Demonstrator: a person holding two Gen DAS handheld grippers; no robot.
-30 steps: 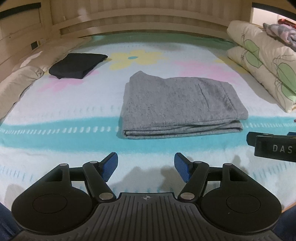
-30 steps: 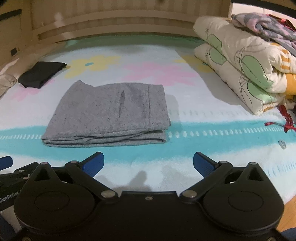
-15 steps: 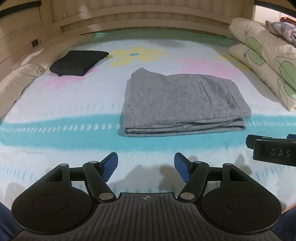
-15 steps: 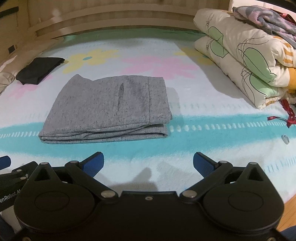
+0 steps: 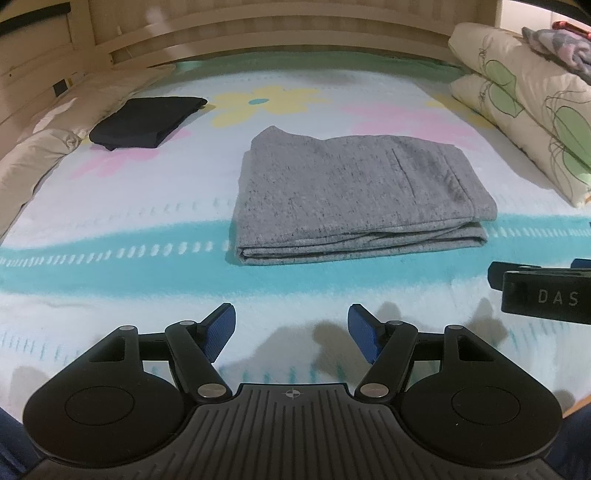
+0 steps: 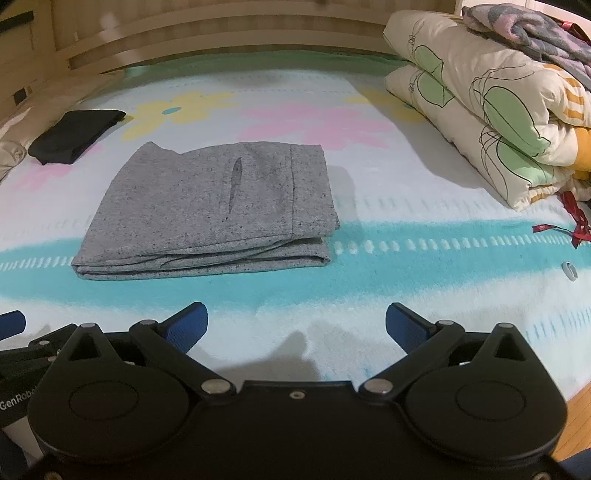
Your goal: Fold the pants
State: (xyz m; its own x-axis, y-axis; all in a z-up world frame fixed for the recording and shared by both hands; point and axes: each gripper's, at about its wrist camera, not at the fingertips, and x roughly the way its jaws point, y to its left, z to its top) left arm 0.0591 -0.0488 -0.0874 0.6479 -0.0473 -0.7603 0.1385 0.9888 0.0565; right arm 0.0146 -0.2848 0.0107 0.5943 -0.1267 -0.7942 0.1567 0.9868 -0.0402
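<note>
The grey pants [image 5: 354, 192] are lying folded into a compact rectangle near the middle of the bed [image 5: 110, 206], stacked in several layers whose edges are showing along the near side. In the right wrist view the same pants [image 6: 218, 206] are seen with a slit pocket facing up and a stitched band running along their right end. They are being crossed underneath by the turquoise stripe of the flowered bedspread.

The left tool [image 5: 291, 325] is being held over the bedspread just short of the pants, its blue pads [image 5: 221, 326] spread apart with nothing between them. The right tool [image 6: 295, 325] is being held likewise short of the pants, its jaws spread wider, and nothing is being pinched. Neither tool is touching the fabric. Part of the right tool is showing at the right edge of the left wrist view, beside the left one.

A folded black garment [image 5: 144, 122] is lying well apart from the pants, toward the far left, near a pale pillow [image 5: 33, 162]. A folded quilt [image 6: 491, 110] printed with green leaves is piled at the far right, with a striped cloth [image 6: 535, 33] resting on top. A red ribbon [image 6: 572, 221] is lying just beside the quilt.
</note>
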